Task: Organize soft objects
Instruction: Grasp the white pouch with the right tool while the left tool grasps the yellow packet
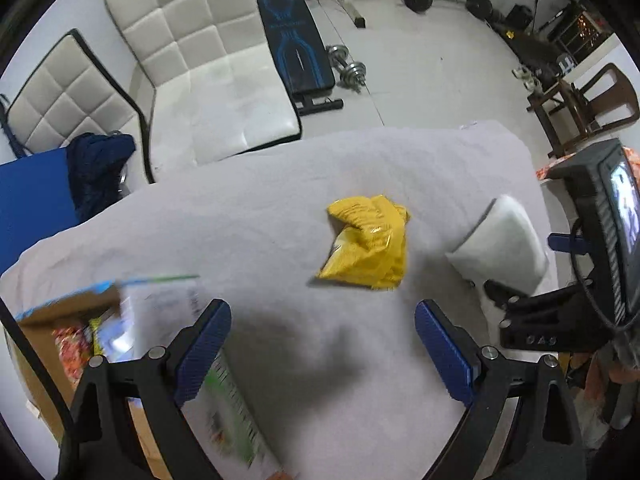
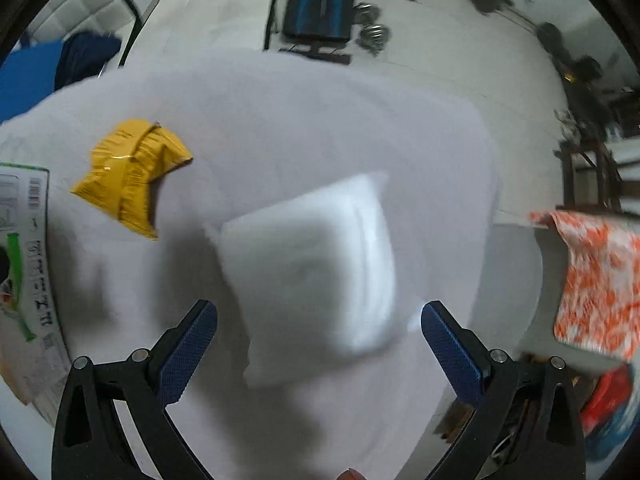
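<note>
2 spread grippers, left [image 1: 323, 344] and right [image 2: 319, 340], over white-sheeted table [image 1: 260, 216]; gym floor [image 1: 420, 60] behind.

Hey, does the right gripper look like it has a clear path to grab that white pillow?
Probably yes. The right tongs are open, with the white pillow lying directly ahead between the fingers on the white sheet; nothing sits between them.

The left wrist view looks down and forward over the white-covered table [image 1: 260, 208] from above its near edge; the right wrist view hangs closer, over the white pillow [image 2: 312, 264]; both share the yellow packet [image 1: 368, 240] and the box [image 2: 24, 248] at the left.
</note>
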`<state>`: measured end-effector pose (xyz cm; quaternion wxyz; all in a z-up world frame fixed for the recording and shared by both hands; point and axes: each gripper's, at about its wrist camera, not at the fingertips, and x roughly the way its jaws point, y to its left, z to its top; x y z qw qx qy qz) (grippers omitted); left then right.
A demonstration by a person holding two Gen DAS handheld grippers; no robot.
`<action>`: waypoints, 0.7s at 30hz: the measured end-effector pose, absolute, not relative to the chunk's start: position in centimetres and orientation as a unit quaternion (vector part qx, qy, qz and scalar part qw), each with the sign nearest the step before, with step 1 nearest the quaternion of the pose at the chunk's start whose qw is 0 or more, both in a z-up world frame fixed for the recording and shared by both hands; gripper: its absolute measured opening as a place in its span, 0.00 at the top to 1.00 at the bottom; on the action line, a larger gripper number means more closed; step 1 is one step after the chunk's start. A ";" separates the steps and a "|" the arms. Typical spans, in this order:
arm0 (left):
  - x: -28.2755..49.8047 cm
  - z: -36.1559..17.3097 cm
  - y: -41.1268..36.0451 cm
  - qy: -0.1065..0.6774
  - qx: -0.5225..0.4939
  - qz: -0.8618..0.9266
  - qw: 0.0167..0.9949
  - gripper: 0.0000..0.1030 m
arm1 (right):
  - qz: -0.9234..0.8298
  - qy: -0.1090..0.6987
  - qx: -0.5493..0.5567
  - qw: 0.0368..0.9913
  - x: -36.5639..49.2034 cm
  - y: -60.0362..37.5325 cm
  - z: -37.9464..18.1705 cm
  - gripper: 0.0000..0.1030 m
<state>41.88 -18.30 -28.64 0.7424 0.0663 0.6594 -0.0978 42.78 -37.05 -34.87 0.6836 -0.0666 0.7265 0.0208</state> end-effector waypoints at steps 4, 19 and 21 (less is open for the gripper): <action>43.0 -30.6 -20.1 0.669 0.080 -0.098 0.732 0.08 | 0.033 0.747 -0.058 0.662 44.1 -37.8 -38.4 0.11; 46.8 -36.7 -24.6 0.711 0.101 -0.098 0.688 0.37 | -0.060 0.758 0.099 0.642 44.0 -44.7 -39.2 0.22; 46.7 -37.2 -24.7 0.715 0.104 -0.096 0.685 0.47 | -0.062 0.762 0.089 0.638 44.1 -44.7 -39.3 0.22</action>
